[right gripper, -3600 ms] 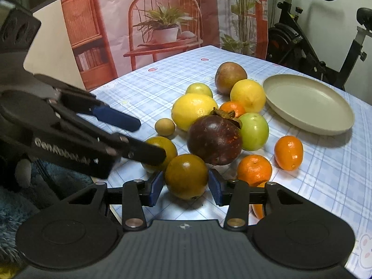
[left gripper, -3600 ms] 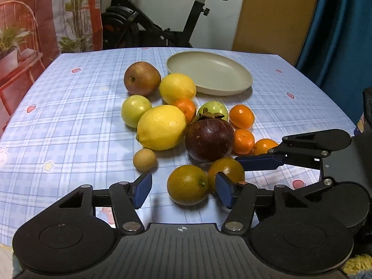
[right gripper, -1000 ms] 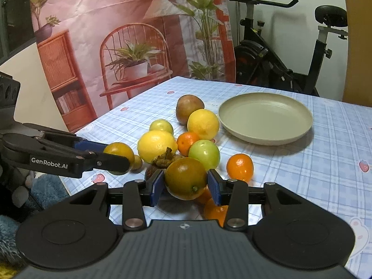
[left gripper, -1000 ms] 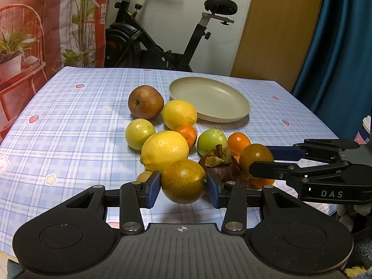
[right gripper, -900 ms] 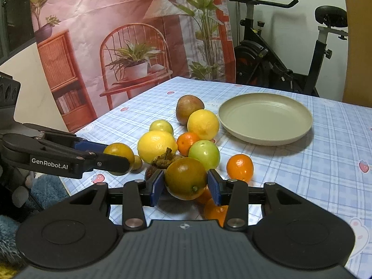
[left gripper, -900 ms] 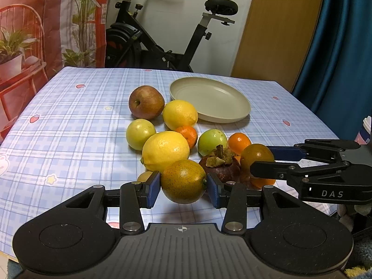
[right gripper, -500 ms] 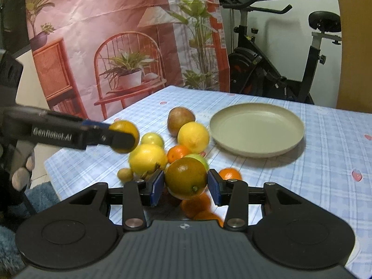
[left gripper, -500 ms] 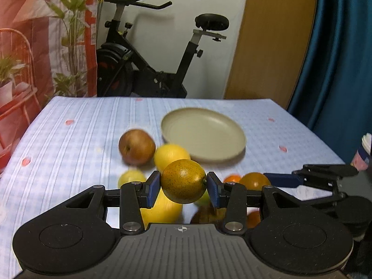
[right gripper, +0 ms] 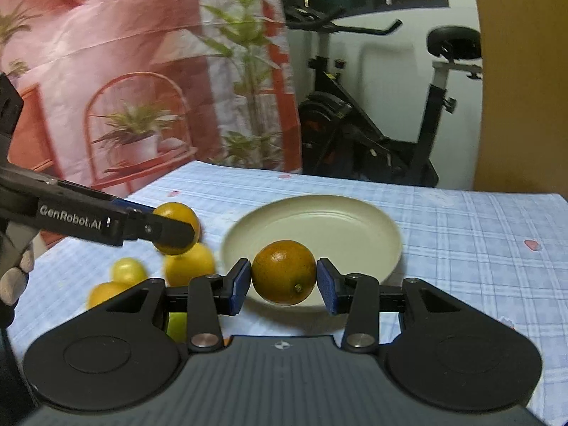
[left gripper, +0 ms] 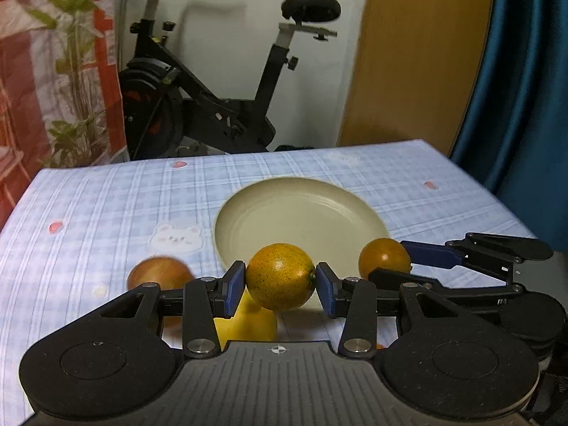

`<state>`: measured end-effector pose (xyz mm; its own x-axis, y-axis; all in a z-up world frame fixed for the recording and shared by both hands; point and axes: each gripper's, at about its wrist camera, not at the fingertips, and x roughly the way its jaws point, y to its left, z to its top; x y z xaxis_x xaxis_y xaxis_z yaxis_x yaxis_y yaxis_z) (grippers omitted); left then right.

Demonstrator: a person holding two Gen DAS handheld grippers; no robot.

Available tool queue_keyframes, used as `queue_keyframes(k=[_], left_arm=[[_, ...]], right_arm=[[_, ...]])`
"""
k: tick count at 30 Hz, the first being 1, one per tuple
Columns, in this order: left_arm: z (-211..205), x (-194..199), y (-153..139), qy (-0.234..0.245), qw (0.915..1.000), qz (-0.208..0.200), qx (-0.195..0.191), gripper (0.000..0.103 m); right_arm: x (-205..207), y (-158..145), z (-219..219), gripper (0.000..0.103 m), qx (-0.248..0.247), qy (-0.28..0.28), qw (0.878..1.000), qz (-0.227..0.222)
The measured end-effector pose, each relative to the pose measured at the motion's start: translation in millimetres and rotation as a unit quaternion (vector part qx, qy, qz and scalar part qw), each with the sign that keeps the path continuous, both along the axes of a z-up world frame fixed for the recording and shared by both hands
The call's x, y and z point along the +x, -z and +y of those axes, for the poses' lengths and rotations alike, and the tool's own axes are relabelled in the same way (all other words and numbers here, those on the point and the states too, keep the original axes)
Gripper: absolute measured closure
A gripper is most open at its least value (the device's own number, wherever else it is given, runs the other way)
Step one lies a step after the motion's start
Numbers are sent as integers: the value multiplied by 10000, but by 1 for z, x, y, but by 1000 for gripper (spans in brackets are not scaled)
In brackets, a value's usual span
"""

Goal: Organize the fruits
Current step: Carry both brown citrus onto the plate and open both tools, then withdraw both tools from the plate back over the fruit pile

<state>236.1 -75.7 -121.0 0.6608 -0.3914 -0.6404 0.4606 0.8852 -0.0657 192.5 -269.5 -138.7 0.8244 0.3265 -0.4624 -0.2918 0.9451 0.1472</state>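
— What did the left claw (left gripper: 280, 283) have at that moment?

— Its blue pads were pressed on either side of a speckled orange (left gripper: 280, 276), which hung clear of the tabletop (left gripper: 106, 206), in front of the near rim of the beige plate (left gripper: 301, 213). Just under it lay a yellow lemon (left gripper: 252, 323), partly hidden by the claw's body, and to the left a reddish apple (left gripper: 159, 272), blurred.

— And the right claw (right gripper: 283, 283)?

— It was clamped on a darker orange (right gripper: 283, 272) in the same way, held above the near edge of the plate in its own view. From the left camera that fruit showed at the right side of the plate, between the other claw's long fingers.

— What lay on the tabletop beside it?

— In the right view, to the left of the plate, several yellow and yellow-green fruits (right gripper: 190, 264) sat close together, too blurred to tell apart. The left claw reached in from that side with its orange, and a gloved hand (right gripper: 14, 277) showed at the frame's edge.

— And the plate itself?

— It had nothing in it. Behind the tabletop stood an exercise bike (left gripper: 213, 106), with a blue curtain (left gripper: 525, 88) to the right and a printed backdrop (right gripper: 124, 71) to the left.
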Motion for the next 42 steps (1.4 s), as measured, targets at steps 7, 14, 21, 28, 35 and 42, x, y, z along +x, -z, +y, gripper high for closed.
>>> queue_keyframes(k=[7, 14, 21, 28, 35, 42], left_arm=[[-17, 30, 18, 7, 9992, 245, 302, 57], [-15, 43, 21, -255, 9987, 369, 252, 54], [-13, 38, 0, -413, 9989, 187, 103, 34], [-7, 12, -27, -553, 9984, -71, -34, 17], [-1, -19, -41, -924, 9955, -173, 87, 14], [19, -48, -45, -1080, 9938, -247, 43, 14]], right_arm=[[28, 17, 0, 59, -234, -105, 9994, 250], [49, 20, 2, 59, -478, 28, 9979, 444], [43, 1, -3, 50, -425, 238, 9985, 232], [22, -23, -7, 50, -128, 345, 9992, 138], [-4, -36, -5, 47, 212, 424, 9988, 132], [-30, -36, 1, 47, 402, 431, 9981, 196]])
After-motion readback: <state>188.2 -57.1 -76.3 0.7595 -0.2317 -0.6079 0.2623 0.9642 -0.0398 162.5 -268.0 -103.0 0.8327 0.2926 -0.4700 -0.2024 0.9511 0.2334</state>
